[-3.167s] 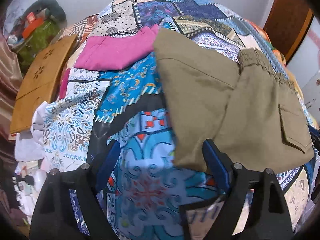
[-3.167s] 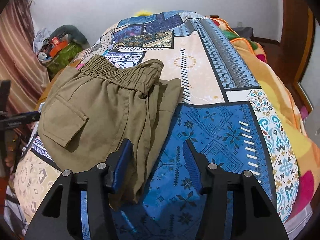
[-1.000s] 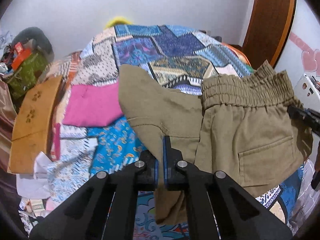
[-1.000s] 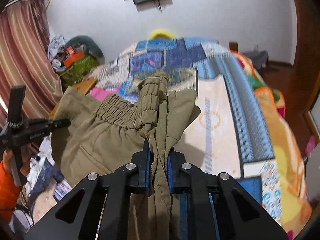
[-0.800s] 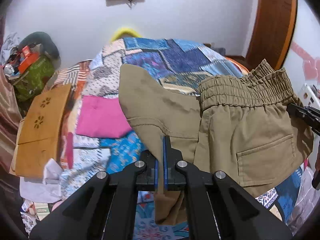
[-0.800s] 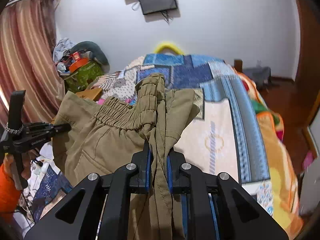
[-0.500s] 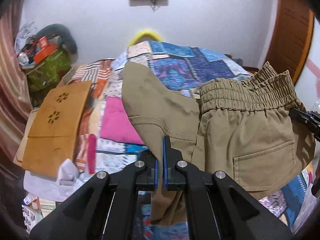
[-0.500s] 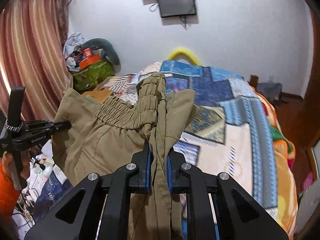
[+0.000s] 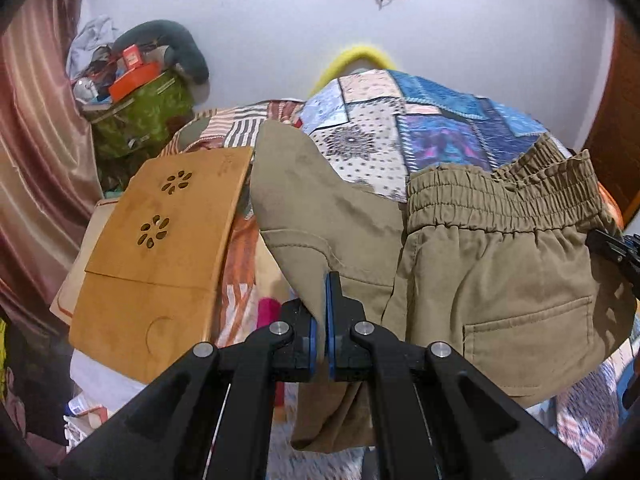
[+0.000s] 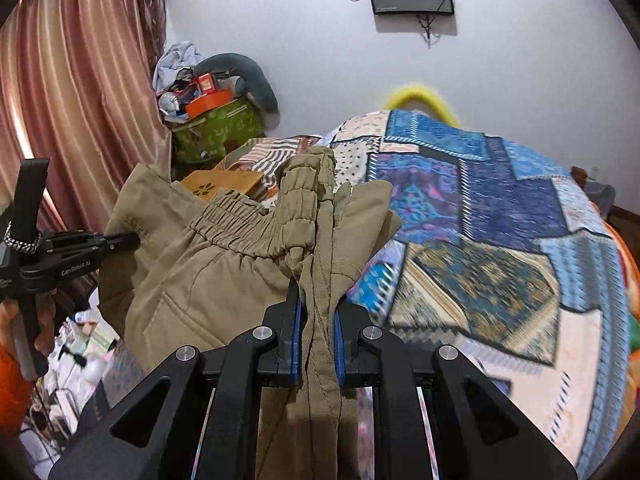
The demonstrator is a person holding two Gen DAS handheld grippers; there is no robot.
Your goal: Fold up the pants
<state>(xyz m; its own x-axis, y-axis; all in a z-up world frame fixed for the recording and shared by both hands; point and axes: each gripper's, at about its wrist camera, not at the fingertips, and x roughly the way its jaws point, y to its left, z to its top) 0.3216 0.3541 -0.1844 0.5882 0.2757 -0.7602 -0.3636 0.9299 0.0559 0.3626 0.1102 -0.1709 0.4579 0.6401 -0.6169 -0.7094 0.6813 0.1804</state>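
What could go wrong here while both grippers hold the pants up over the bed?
The left gripper pinches only a thin edge of the pants, so that edge might slip free. The right gripper clamps a thick bunch near the waistband, so the fold may land uneven. Hanging cloth could drag across the wooden board beside the bed.

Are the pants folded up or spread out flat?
Folded over: the pants hang doubled, a leg layer behind the waistband, pinched by both claws.

The left gripper (image 10: 120,242) carries white lettering reading "GenRobot.AI" on its black body.
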